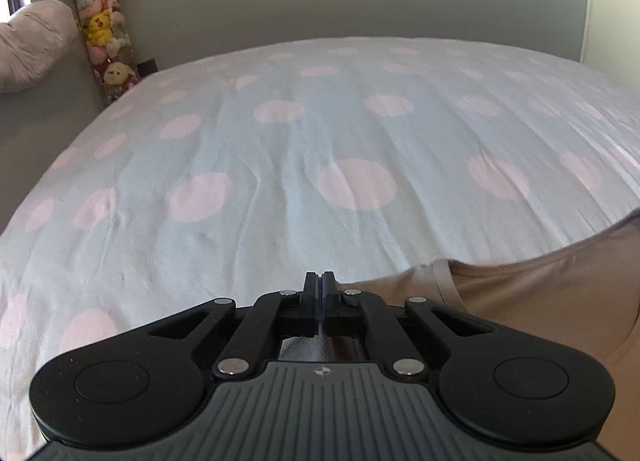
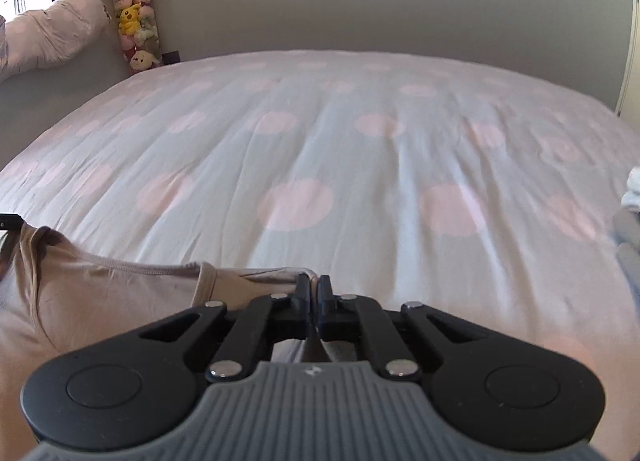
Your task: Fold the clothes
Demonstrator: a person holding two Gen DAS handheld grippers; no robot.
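Folding has barely begun: the left gripper (image 1: pixel 321 275) and right gripper (image 2: pixel 314 279) each have jaws clamped on the beige shirt's (image 2: pixel 112 293) shoulders, spread unfolded above the bed (image 1: pixel 280 141).

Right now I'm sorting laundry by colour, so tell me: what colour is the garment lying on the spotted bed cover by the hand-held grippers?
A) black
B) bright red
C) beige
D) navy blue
C: the garment lying on the spotted bed cover is a plain beige, seen in both wrist views with a stitched hem along its edge.
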